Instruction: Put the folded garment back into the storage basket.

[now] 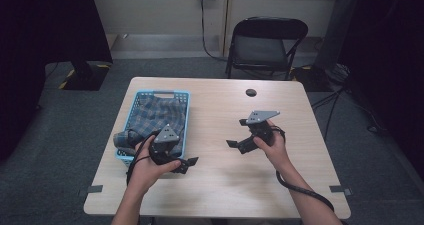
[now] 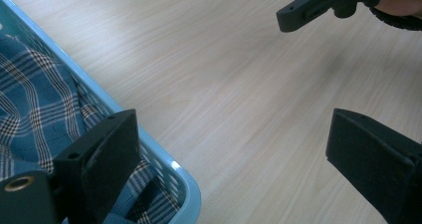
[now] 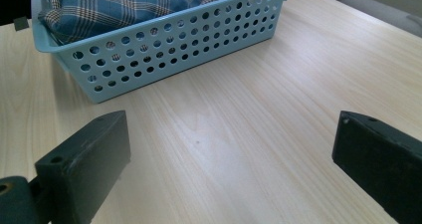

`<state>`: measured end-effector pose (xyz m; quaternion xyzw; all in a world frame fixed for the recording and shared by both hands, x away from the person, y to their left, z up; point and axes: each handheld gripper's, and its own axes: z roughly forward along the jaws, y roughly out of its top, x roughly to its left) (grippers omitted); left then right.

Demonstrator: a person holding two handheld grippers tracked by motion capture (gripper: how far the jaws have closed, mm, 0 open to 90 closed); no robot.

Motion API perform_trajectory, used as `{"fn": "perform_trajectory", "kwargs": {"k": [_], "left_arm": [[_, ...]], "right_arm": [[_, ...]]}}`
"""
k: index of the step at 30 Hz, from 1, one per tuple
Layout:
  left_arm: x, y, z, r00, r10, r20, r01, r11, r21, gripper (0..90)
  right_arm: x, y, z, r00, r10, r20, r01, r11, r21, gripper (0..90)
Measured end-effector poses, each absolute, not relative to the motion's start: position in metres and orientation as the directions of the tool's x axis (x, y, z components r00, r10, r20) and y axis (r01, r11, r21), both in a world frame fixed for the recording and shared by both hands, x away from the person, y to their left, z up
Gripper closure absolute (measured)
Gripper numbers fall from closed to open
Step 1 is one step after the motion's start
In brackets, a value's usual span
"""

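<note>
Cloth: plaid, heaped in blue basket
Left claw: released, beside basket; pinch a top fold
Right claw: released, over bare surface

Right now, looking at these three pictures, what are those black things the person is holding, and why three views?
A person sits at a light wooden table holding a black two-jaw gripper in each hand: the left gripper and the right gripper. One picture comes from a camera overhead; the other two from cameras riding on each gripper, looking along its jaws. Both grippers are open and hold nothing. On the table stands a light blue perforated plastic basket with a blue checked cloth inside. A small dark round disc lies near the far edge.
</note>
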<state>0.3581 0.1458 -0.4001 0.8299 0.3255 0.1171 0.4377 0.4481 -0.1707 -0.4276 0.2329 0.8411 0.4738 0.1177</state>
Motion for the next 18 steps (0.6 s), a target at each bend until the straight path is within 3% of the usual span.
{"fn": "perform_trajectory", "kwargs": {"k": [18], "left_arm": [[0.359,0.135,-0.403,0.783,0.615,-0.093,0.428,-0.424,0.799,5.6]], "right_arm": [[0.442,-0.196,-0.435,-0.851,0.522,0.053,0.306,0.411,0.859,0.6]]}}
